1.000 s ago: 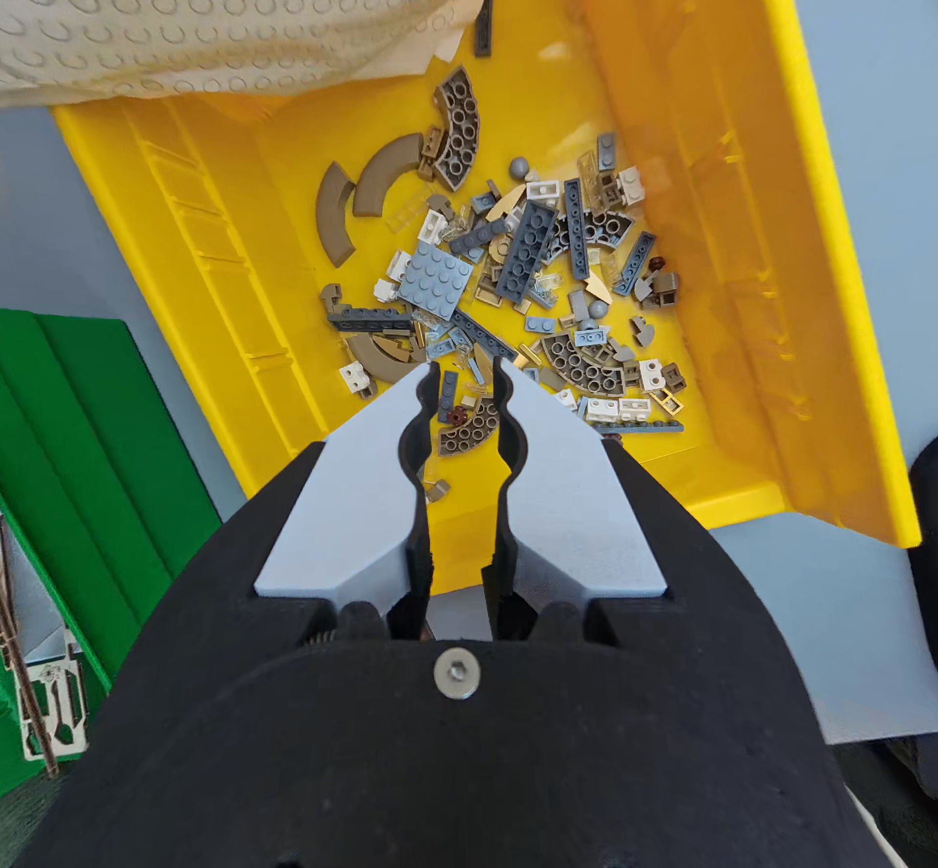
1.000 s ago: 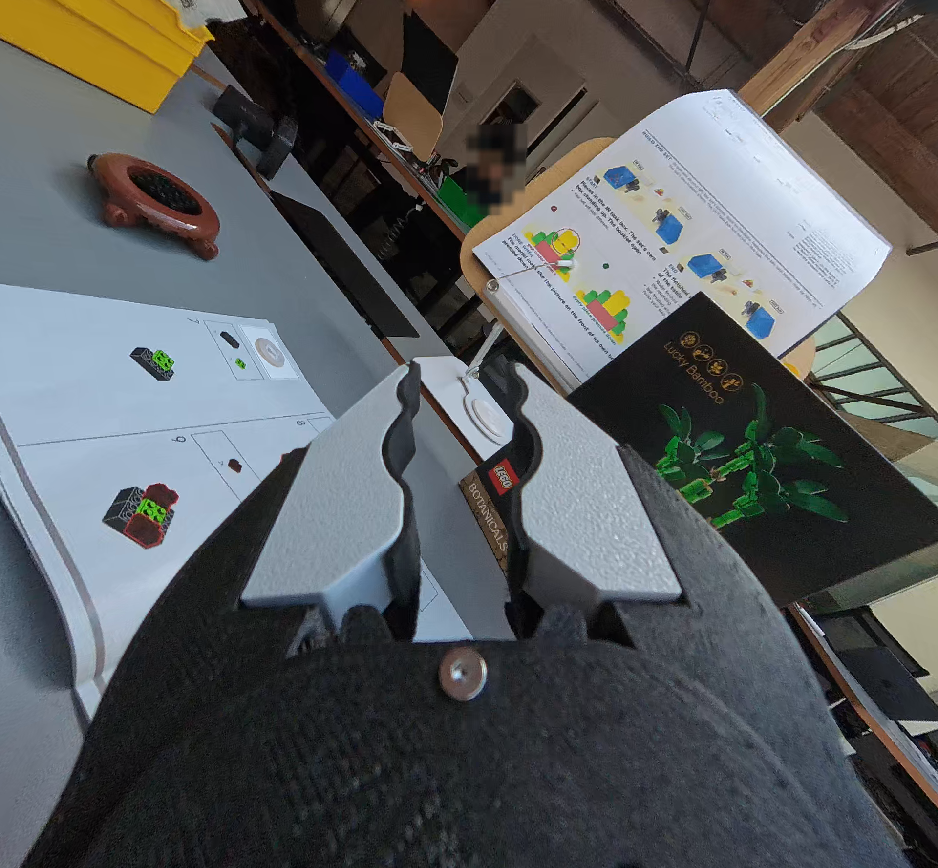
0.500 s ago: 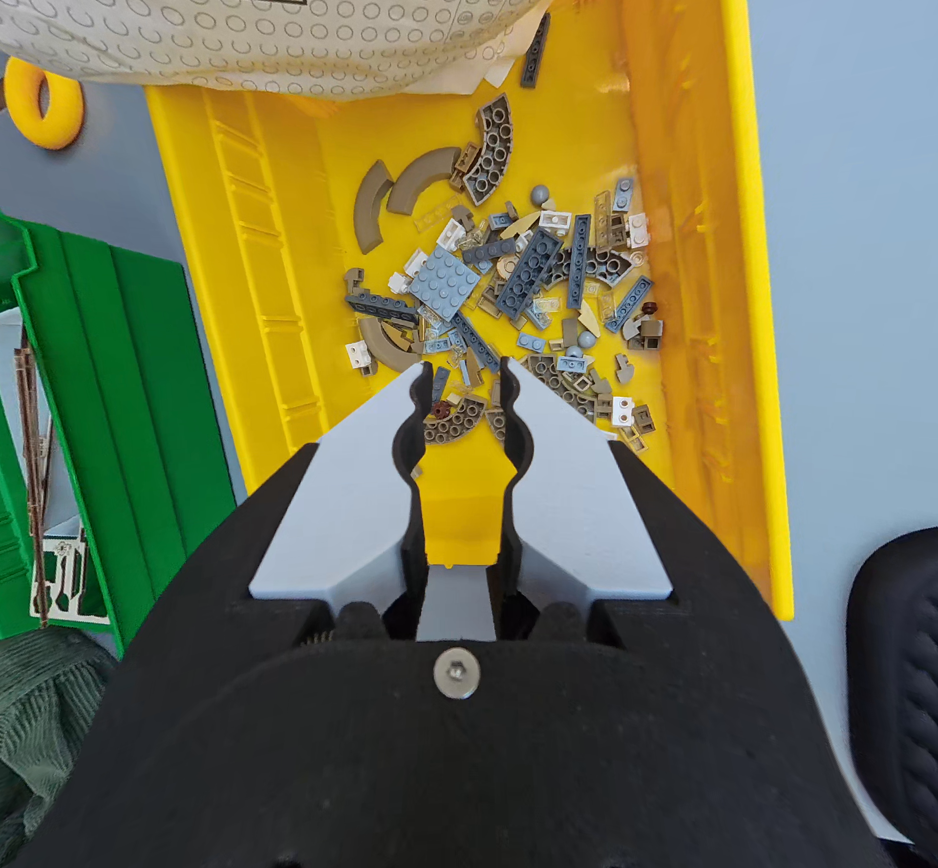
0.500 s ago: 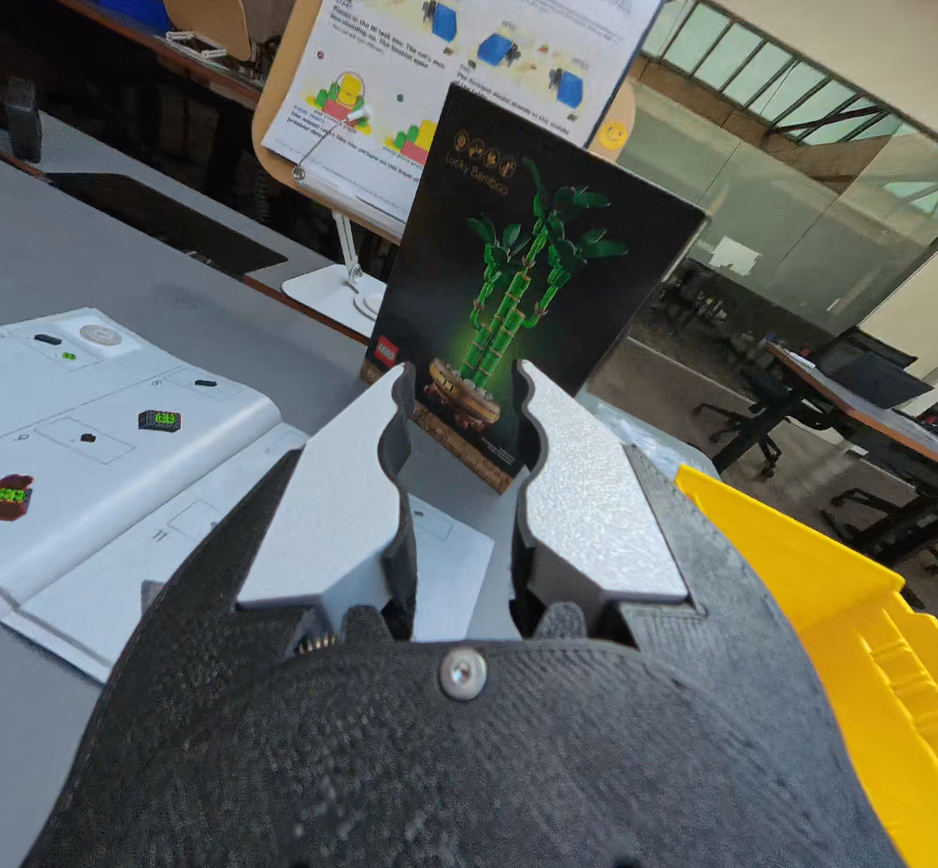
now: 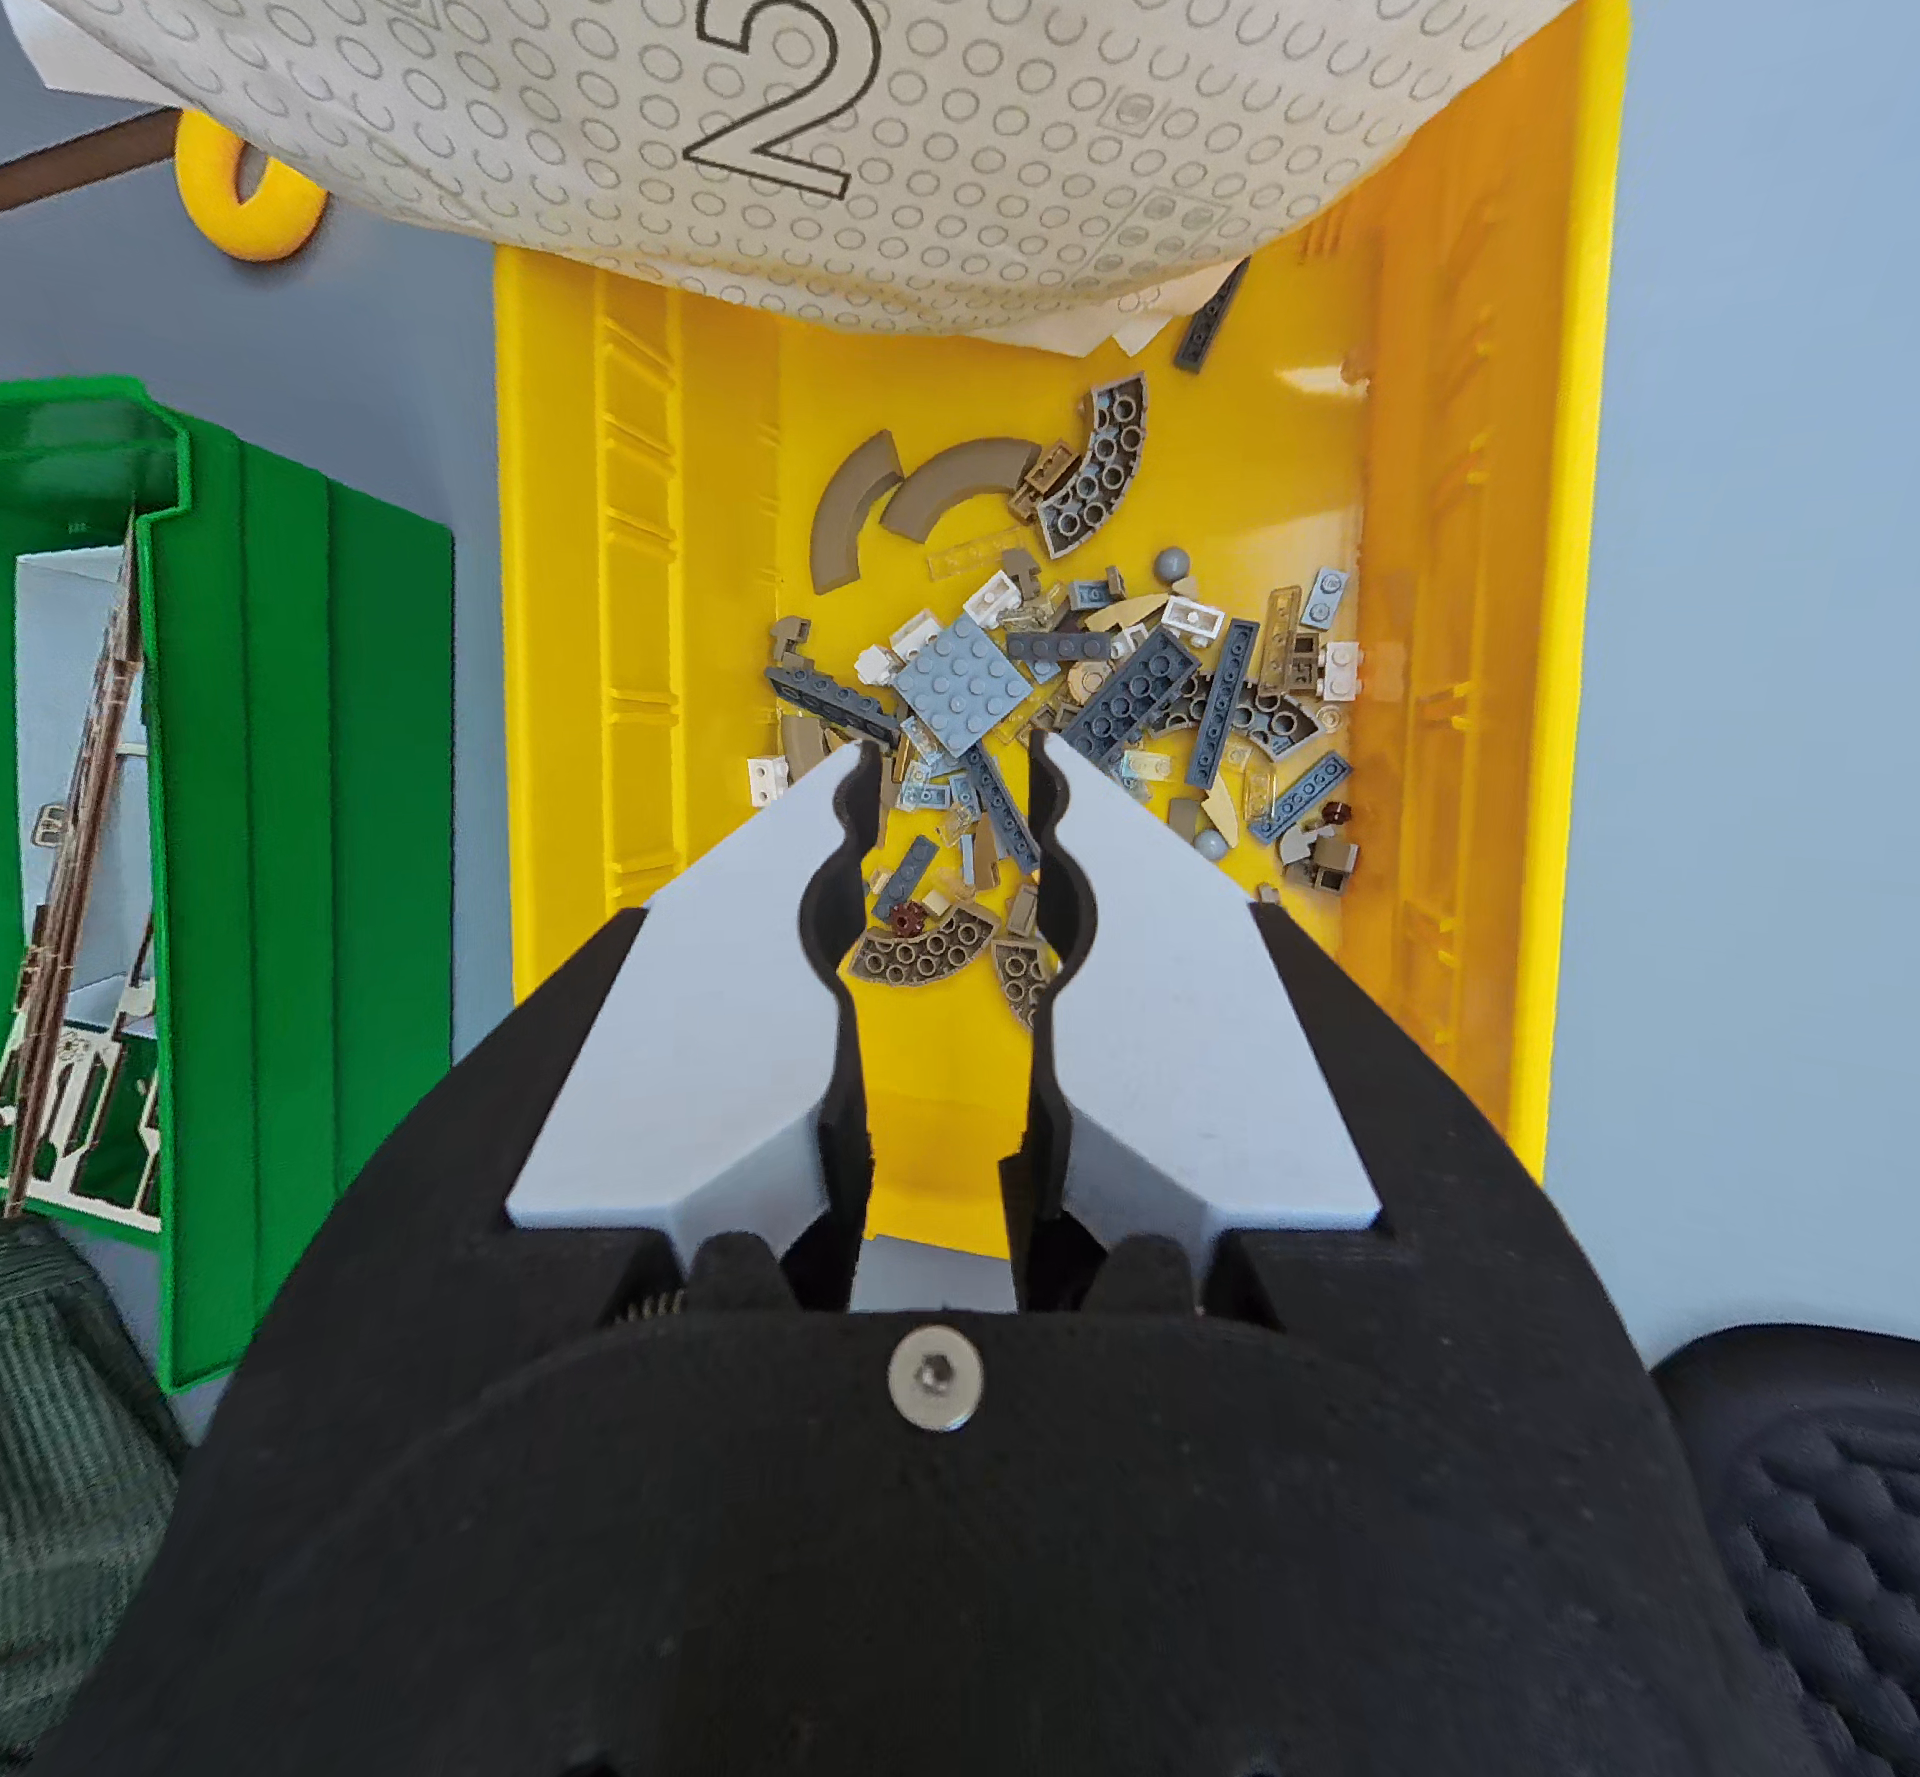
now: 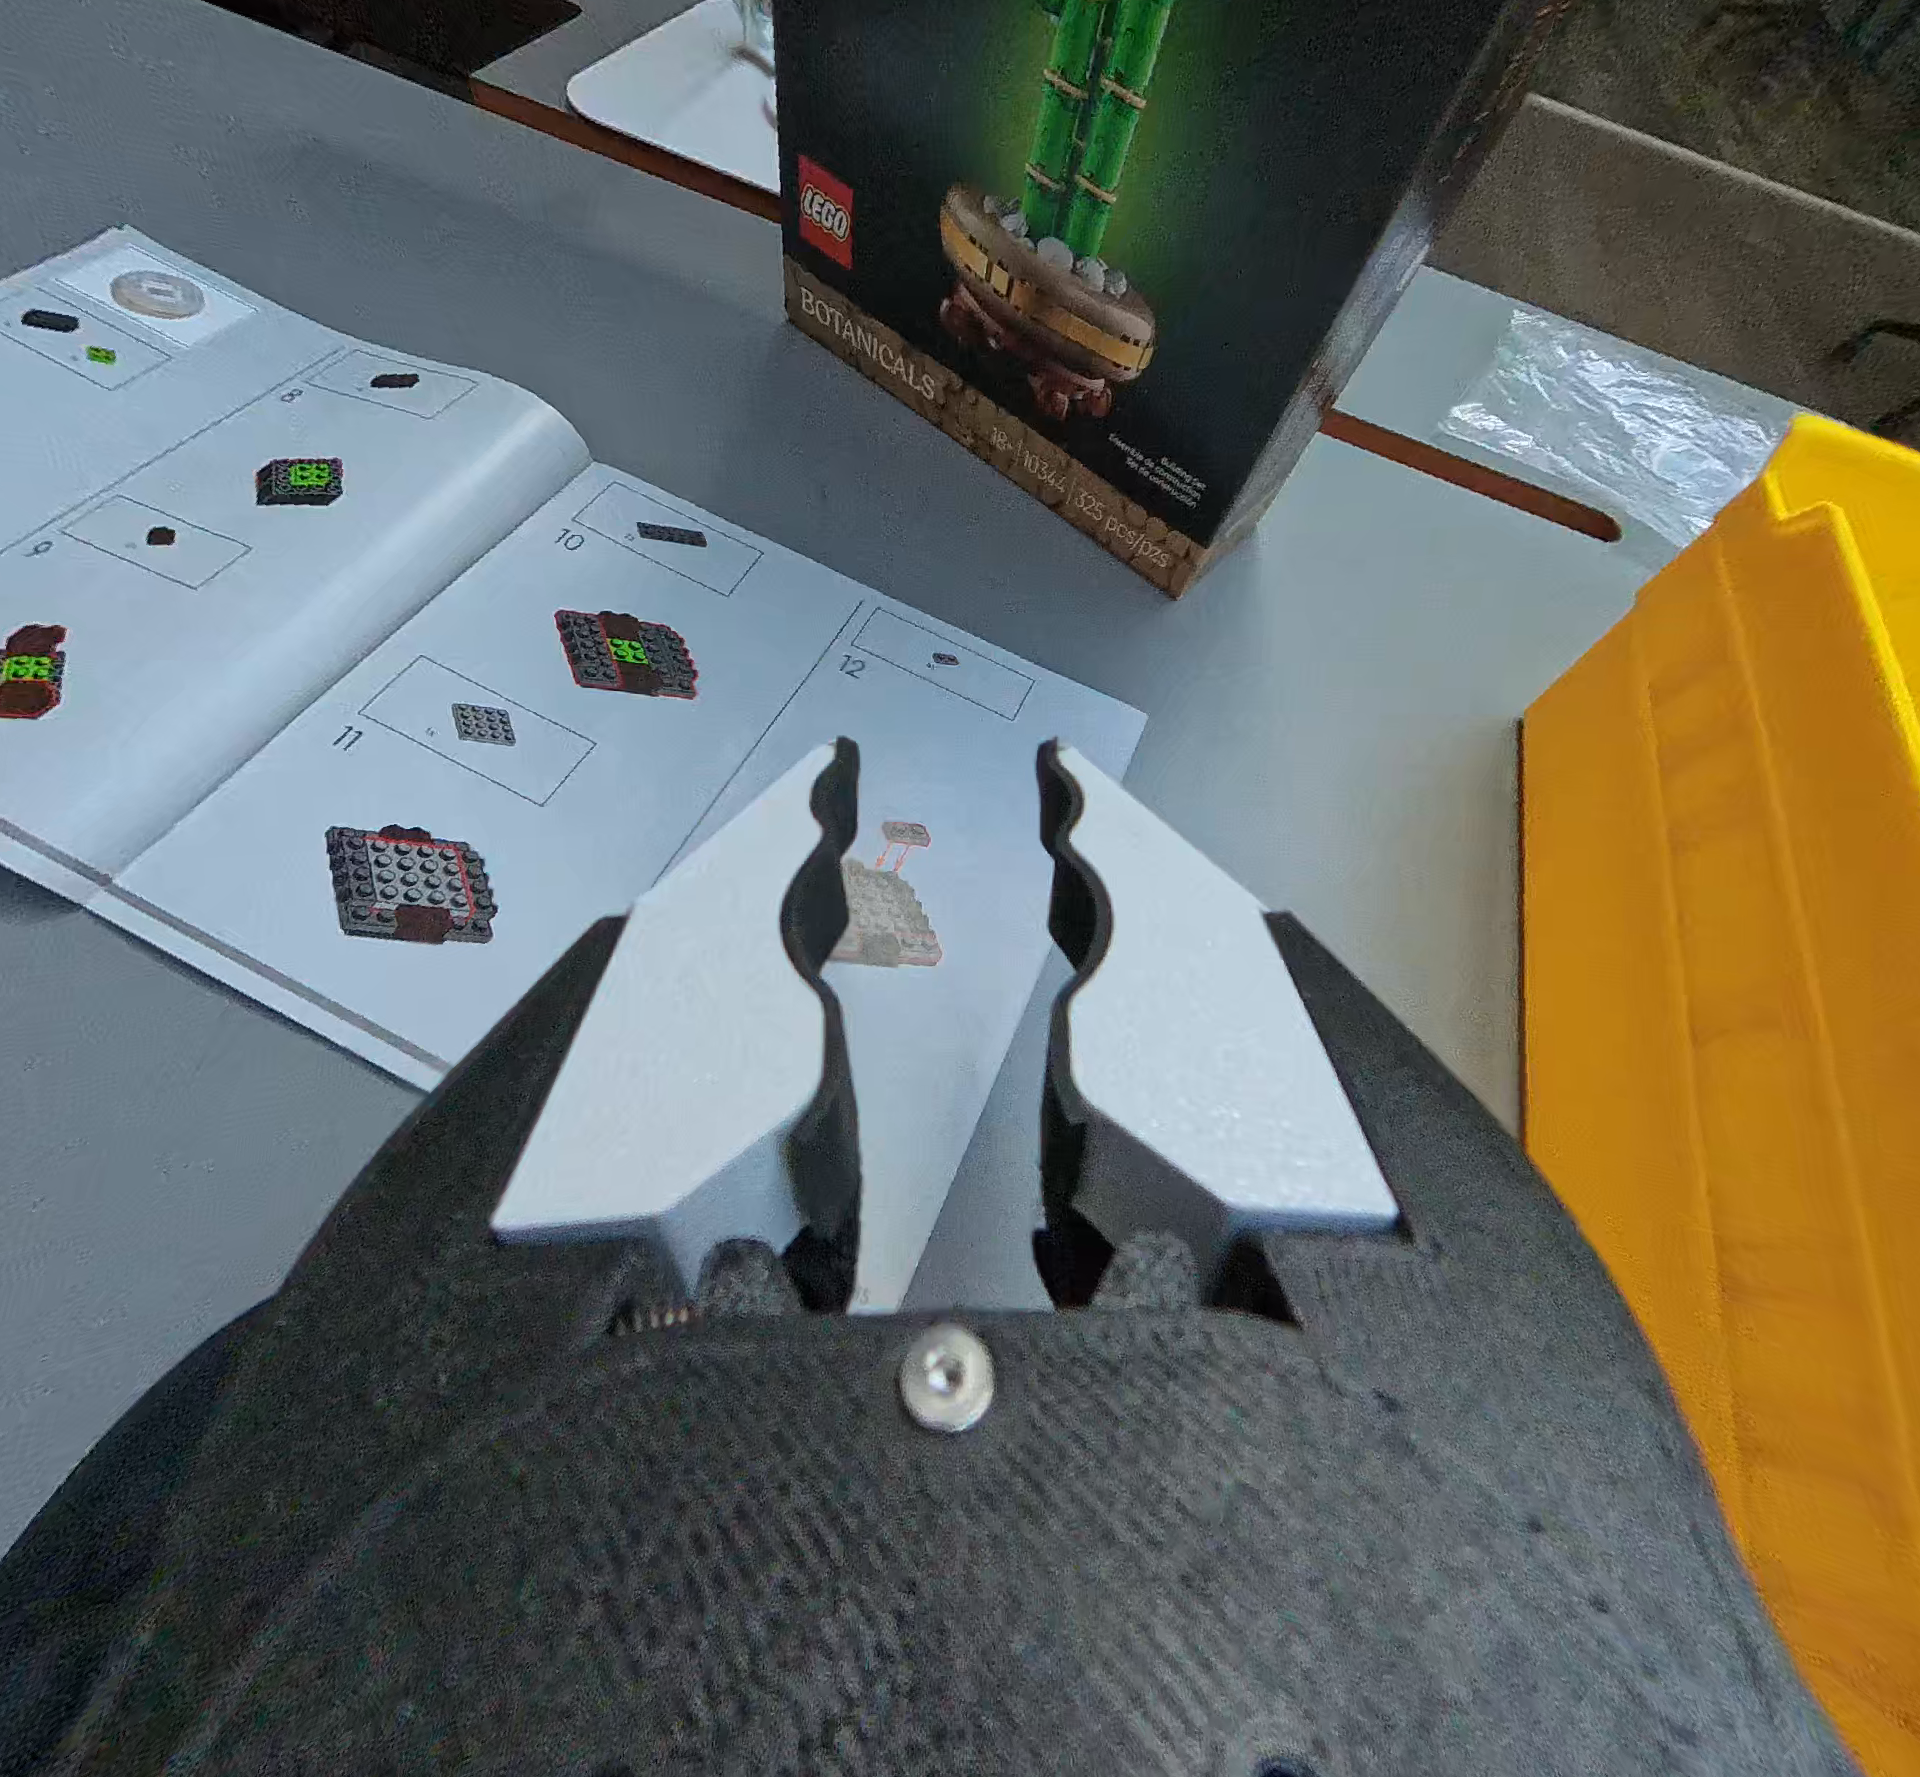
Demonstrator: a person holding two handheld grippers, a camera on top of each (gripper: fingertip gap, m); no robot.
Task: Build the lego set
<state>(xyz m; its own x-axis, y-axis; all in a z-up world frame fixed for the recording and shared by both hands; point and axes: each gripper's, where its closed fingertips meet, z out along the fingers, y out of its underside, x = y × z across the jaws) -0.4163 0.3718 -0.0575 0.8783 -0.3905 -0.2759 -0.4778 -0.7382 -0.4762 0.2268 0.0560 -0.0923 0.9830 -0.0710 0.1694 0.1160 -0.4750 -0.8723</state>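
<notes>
In the left wrist view a yellow bin (image 5: 644,647) holds several loose grey, tan and white Lego pieces, among them a light grey square plate (image 5: 961,685) and a dark grey plate (image 5: 1129,699). My left gripper (image 5: 948,753) is open and empty, hovering above the near part of the pile. In the right wrist view my right gripper (image 6: 945,748) is open and empty above the open instruction booklet (image 6: 436,647) on the grey table (image 6: 1299,751). The Lego set box (image 6: 1101,169) stands upright behind the booklet.
A white paper bag (image 5: 790,65) with a circle pattern covers the bin's far end. A green bin (image 5: 291,854) lies to its left and a yellow ring (image 5: 247,200) at far left. In the right wrist view a yellow bin wall (image 6: 1745,948) rises at right. The grippers' ends are close to 70 cm from one another.
My left gripper rose and turned, so the bin now sits straight ahead and more of the paper bag shows. My right gripper swung right and tilted down toward the booklet. Both stayed open.
</notes>
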